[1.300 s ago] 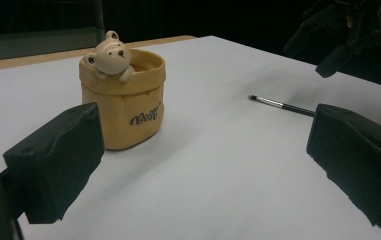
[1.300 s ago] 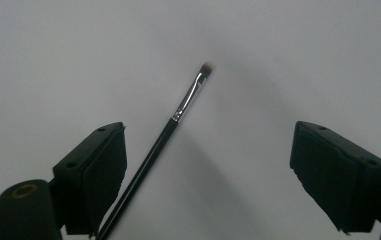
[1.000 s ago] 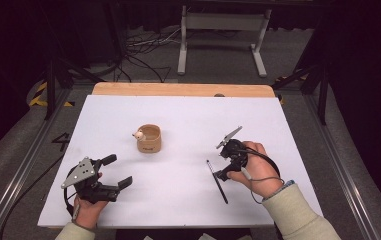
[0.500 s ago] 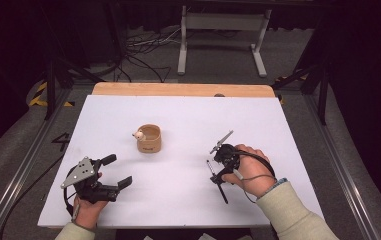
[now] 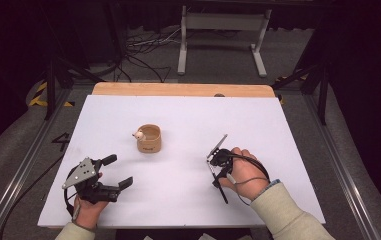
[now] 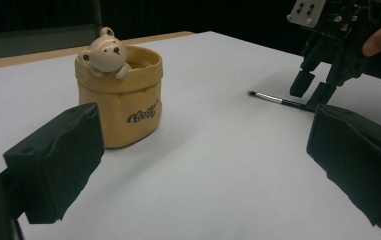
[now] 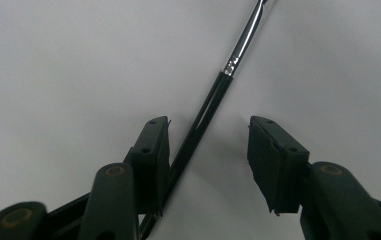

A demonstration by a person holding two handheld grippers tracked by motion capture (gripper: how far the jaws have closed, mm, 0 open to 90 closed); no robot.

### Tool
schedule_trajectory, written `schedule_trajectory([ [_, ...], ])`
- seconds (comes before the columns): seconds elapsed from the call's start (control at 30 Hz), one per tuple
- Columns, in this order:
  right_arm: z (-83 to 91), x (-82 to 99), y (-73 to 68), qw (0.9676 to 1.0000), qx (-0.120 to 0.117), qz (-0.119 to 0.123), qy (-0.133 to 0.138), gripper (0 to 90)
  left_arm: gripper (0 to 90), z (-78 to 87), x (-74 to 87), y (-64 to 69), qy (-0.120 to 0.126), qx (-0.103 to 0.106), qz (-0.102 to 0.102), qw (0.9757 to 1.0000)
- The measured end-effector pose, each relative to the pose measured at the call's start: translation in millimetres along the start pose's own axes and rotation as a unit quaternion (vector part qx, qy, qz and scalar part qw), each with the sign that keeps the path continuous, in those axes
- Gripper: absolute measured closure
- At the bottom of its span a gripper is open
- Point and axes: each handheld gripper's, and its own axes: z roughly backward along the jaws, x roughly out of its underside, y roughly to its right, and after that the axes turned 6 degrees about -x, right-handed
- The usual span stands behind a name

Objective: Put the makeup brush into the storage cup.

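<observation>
As its jaws close around the thin black-handled brush (image 7: 213, 100) lying on the white desk (image 5: 188, 120), the right hand-held gripper (image 7: 208, 150), half-narrowed and not yet clamped, must next pinch and lift.

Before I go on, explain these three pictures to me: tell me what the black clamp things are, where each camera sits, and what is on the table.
A person sits at a white table and holds a hand-worked clamp tool in each hand. One camera looks down from above; the other two ride on the tools and look along their black jaws.

The left gripper rests open, holding nothing. The right gripper has come down over a thin black brush lying flat; its jaws have just been closing, with the handle between them, not yet pinched.

A small tan cup with a bear figure on its rim stands mid-table.
</observation>
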Motion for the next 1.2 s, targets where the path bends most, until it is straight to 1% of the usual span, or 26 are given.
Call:
schedule_trajectory([
  [0.07,-1.5,0.2,-0.9,1.0000,0.002,-0.006,-0.002,55.7,2.7,0.7,-0.4,-1.0,-0.001,0.000,-0.003,1.0000],
  [0.1,-1.9,0.2,-0.9,1.0000,0.004,-0.007,-0.003,57.0,2.7,0.6,-0.2,-1.3,0.001,0.000,-0.002,1.0000],
  [0.17,-3.2,0.2,-1.5,0.9999,0.006,-0.010,-0.007,59.8,3.1,0.9,-0.5,-1.3,-0.002,0.003,0.001,1.0000],
  [0.27,-4.8,-0.2,-3.0,0.9998,0.011,-0.013,-0.012,63.9,3.2,0.7,-0.9,-0.3,-0.001,0.004,0.001,1.0000],
  [0.3,-4.5,-0.6,-3.3,0.9997,0.015,-0.015,-0.013,66.4,3.3,0.8,-1.1,0.0,-0.001,0.001,-0.001,1.0000],
  [0.33,-4.6,-0.8,-3.6,0.9996,0.016,-0.017,-0.014,68.0,3.3,0.5,-1.3,0.9,-0.001,0.004,0.000,1.0000],
  [0.37,-4.9,-0.8,-4.2,0.9994,0.024,-0.018,-0.015,70.8,3.3,0.4,-1.3,1.2,-0.001,0.004,-0.001,1.0000],
  [0.4,-5.0,-1.0,-4.7,0.9993,0.027,-0.020,-0.016,72.7,3.3,0.4,-1.3,1.4,-0.002,0.003,-0.002,1.0000],
  [0.5,-5.4,-1.6,-6.8,0.9992,0.024,-0.021,-0.024,83.5,3.2,0.3,-1.8,1.6,-0.002,0.004,-0.004,1.0000],
  [0.57,-6.0,-2.0,-8.0,0.9992,0.027,-0.013,-0.027,83.9,3.3,0.4,-2.5,2.1,-0.002,0.006,-0.009,0.9999],
  [0.67,-6.2,-2.1,-9.4,0.9991,0.029,-0.014,-0.027,84.0,3.2,0.3,-3.2,3.3,-0.004,0.006,-0.017,0.9998],
  [0.8,-6.2,-2.4,-9.4,0.9991,0.028,-0.016,-0.028,84.1,3.3,0.2,-3.1,3.9,-0.005,0.006,-0.017,0.9998],
  [0.93,-5.9,-1.9,-8.1,0.9992,0.027,-0.012,-0.026,84.1,3.4,0.0,-3.2,3.6,-0.007,0.004,-0.020,0.9998],
  [0.97,-5.7,-1.4,-7.6,0.9993,0.026,-0.012,-0.024,84.1,3.5,-0.6,-3.0,4.1,-0.006,0.004,-0.017,0.9998],
  [1.07,-4.1,0.5,-6.2,0.9996,0.022,-0.011,-0.015,84.1,3.8,-1.0,-4.3,4.0,-0.005,0.006,-0.020,0.9998],
  [1.13,-3.3,0.9,-6.4,0.9996,0.021,-0.012,-0.013,84.2,4.1,-1.3,-4.8,4.3,-0.005,0.009,-0.017,0.9998],
  [1.17,-1.4,1.5,-6.2,0.9997,0.019,-0.012,-0.007,84.2,4.1,-0.9,-5.7,4.1,-0.006,0.013,-0.016,0.9998],
  [1.2,0.4,1.9,-5.9,0.9998,0.017,-0.010,-0.001,84.2,4.5,-0.9,-6.4,3.7,-0.002,0.022,-0.011,0.9997],
])
